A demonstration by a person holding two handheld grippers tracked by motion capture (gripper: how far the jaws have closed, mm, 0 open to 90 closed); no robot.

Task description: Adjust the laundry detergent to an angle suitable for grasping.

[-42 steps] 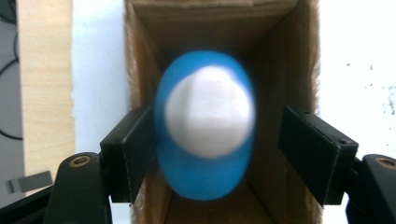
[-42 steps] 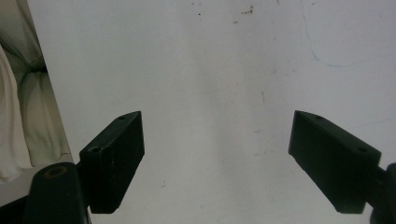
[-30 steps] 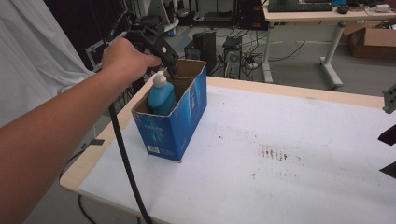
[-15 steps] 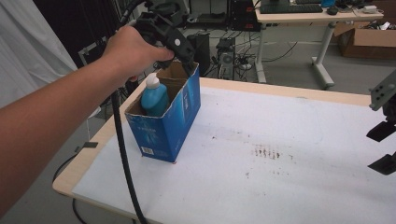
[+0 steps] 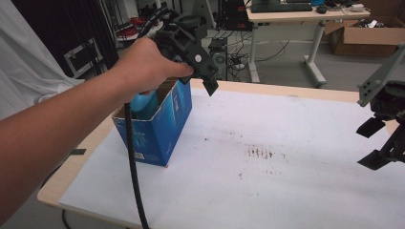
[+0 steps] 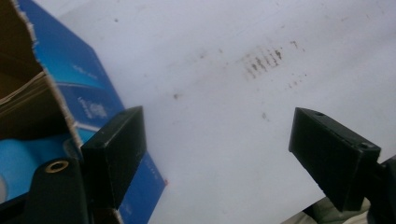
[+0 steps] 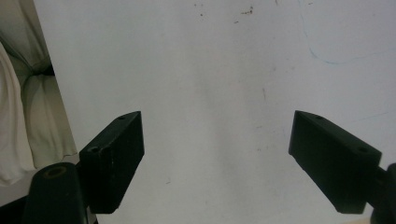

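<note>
High view: the person's left forearm comes in from the lower left and reaches up across the frame, the left hand (image 5: 148, 64) wrapped around the body of the left tongs (image 5: 206, 78), which hang in the air just past the upper right corner of the blue box (image 5: 160, 129) and point down and to the right. A black cable (image 5: 133, 176) trails from them down in front of the box. In the left gripper view the left tongs (image 6: 217, 158) stand wide; their jaws have just been opening, and between them lies only the stained white counter (image 6: 224, 70), with the torn edge of the blue box (image 6: 88, 107) at the left jaw.

At the right edge of the high view the right tongs (image 5: 382, 143) hover low over the counter (image 5: 267, 191), well apart from the box. In the right gripper view the right tongs (image 7: 217, 158) are wide as well, with bare white counter (image 7: 196, 70) between the jaws.

The blue box is an open-topped carton, its upper rim torn and its brown inside showing. It stands upright near the left edge of the counter. Inside it sits a light blue bottle (image 5: 143, 102), partly hidden by the hand; its blue side (image 6: 28, 158) also shows in the left gripper view.
</note>
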